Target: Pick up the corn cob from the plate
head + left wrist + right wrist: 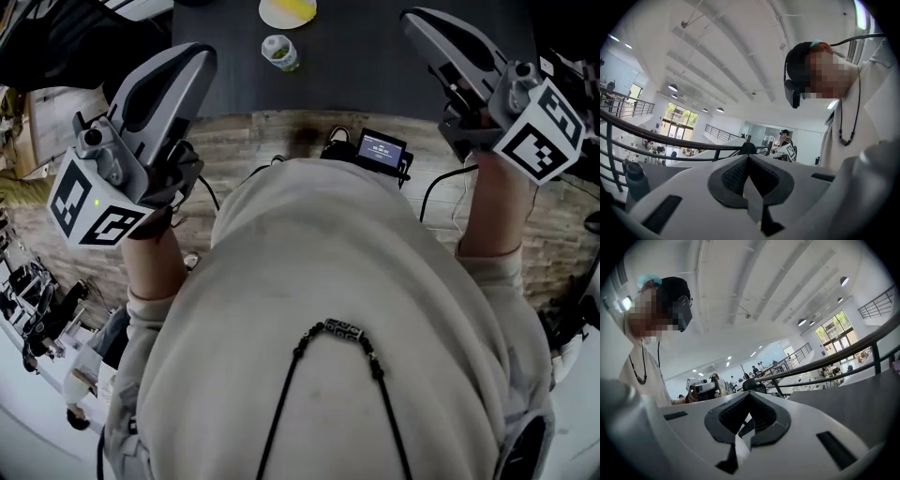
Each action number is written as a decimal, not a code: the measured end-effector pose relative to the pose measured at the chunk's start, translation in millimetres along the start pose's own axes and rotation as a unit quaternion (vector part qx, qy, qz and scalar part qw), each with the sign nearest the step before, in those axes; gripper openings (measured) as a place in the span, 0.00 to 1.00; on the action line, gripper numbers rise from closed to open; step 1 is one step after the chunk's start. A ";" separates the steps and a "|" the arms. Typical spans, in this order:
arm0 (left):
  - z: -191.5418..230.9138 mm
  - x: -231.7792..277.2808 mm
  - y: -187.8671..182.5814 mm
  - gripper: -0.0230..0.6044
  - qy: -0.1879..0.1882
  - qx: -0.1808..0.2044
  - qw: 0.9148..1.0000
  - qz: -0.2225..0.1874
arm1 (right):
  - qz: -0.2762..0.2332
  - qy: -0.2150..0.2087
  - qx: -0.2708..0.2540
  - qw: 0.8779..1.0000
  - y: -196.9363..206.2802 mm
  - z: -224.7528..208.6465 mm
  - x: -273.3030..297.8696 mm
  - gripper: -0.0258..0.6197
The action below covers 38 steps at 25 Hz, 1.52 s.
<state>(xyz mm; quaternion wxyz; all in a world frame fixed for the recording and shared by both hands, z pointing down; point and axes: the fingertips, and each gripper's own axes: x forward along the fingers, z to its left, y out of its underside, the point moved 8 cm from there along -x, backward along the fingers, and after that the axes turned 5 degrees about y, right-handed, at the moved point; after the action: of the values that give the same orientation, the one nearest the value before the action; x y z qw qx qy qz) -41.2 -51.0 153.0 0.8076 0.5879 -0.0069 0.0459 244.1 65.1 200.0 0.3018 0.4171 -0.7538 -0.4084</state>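
Observation:
In the head view a pale plate (272,15) with the yellow corn cob (296,8) sits at the far edge of a dark table (375,66), partly cut off by the frame. My left gripper (199,54) is held up at the left, well short of the plate. My right gripper (412,19) is raised at the right, also apart from it. In the left gripper view the left gripper (749,157) has its jaws together with nothing between them. The right gripper (749,395) looks the same in its own view. Neither gripper view shows the plate.
A small white-and-green container (279,52) stands on the table just in front of the plate. A small device with a lit screen (380,150) and cables hangs at the person's waist. Both gripper views show a bright hall with railings (656,136) and distant people.

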 end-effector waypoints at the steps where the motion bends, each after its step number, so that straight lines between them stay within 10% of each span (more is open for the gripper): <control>1: 4.1 5.2 -0.7 0.04 -0.002 -0.003 1.000 0.000 | 0.001 -0.001 0.007 1.000 3.6 -8.8 -1.0 0.06; 10: 18.4 40.1 9.8 0.04 0.027 -0.012 0.999 0.030 | 0.001 0.021 0.023 1.000 13.9 -26.2 -10.7 0.06; 26: 93.3 49.4 -14.3 0.04 0.194 -0.008 0.980 0.040 | -0.034 0.154 -0.043 0.986 -24.9 25.0 8.4 0.06; 38: 159.3 6.8 -2.1 0.04 0.215 -0.047 0.974 0.046 | 0.004 0.191 -0.054 0.980 -34.3 28.0 81.5 0.07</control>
<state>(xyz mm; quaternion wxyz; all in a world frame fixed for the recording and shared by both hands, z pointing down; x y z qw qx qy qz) -27.5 -202.5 200.7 0.8141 0.5246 0.1376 0.2079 196.7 -7.0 166.0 0.4636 0.4677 -0.6609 -0.3600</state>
